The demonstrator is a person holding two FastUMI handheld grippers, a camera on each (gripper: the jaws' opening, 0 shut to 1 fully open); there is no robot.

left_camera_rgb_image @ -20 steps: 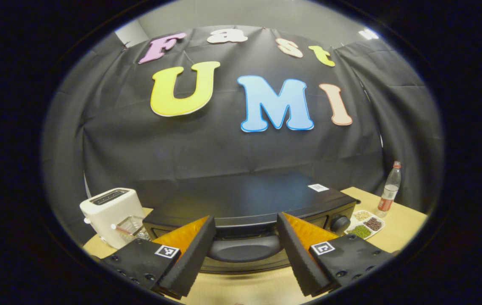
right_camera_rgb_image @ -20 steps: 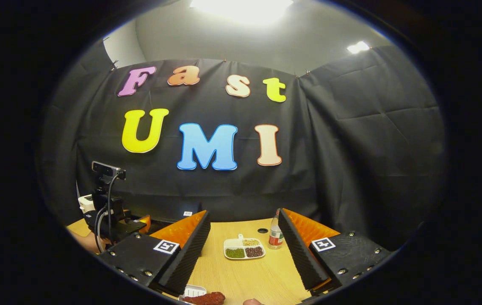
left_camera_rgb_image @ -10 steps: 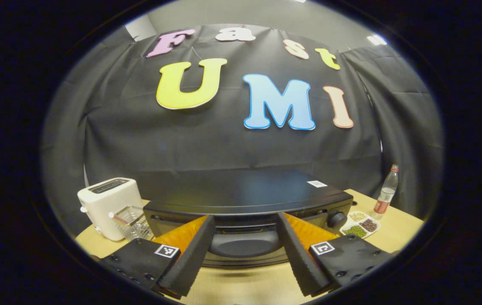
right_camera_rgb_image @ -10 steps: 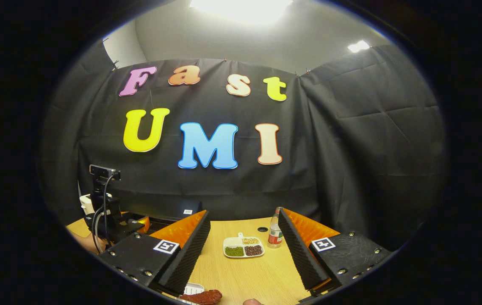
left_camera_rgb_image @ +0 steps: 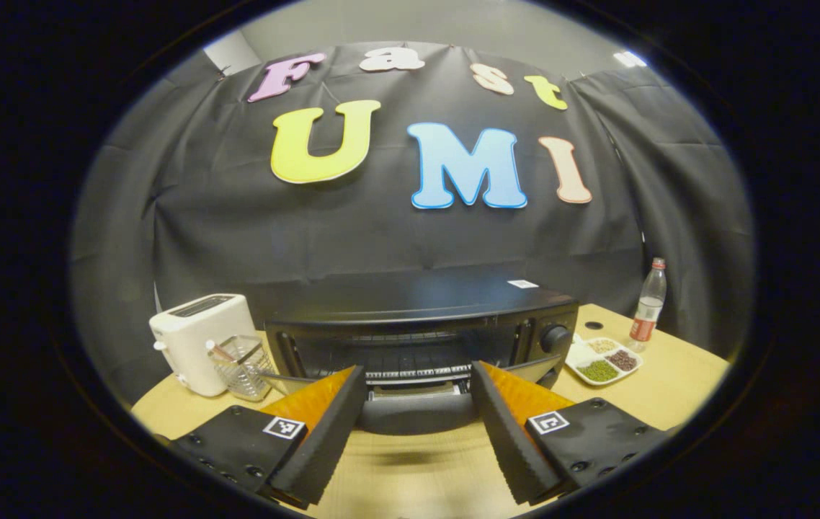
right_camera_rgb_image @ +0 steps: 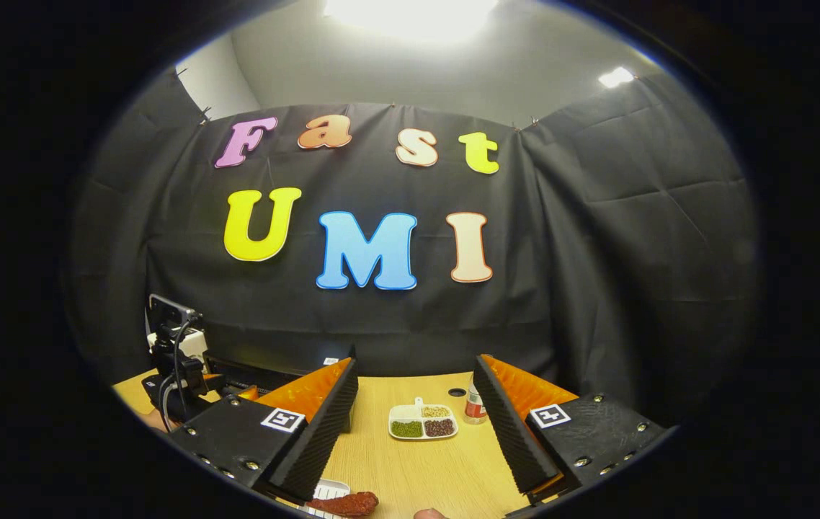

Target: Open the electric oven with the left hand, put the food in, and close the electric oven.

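A: Since the door handle (left_camera_rgb_image: 416,414) was riding high against the oven (left_camera_rgb_image: 421,317) front a second ago, it is now swinging down and the rack inside is showing. Left gripper (left_camera_rgb_image: 416,432) is straddling the handle, fingers spread, not pinching.

B: So opening is working. Food?

A: Red food (right_camera_rgb_image: 344,503) is lying on the table (right_camera_rgb_image: 417,468) under the right gripper (right_camera_rgb_image: 416,440), whose fingers are gaping, empty. Loading is looking like the next step.

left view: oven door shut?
No: the oven door handle is swung down between the left gripper fingers, and the wire rack inside is exposed.
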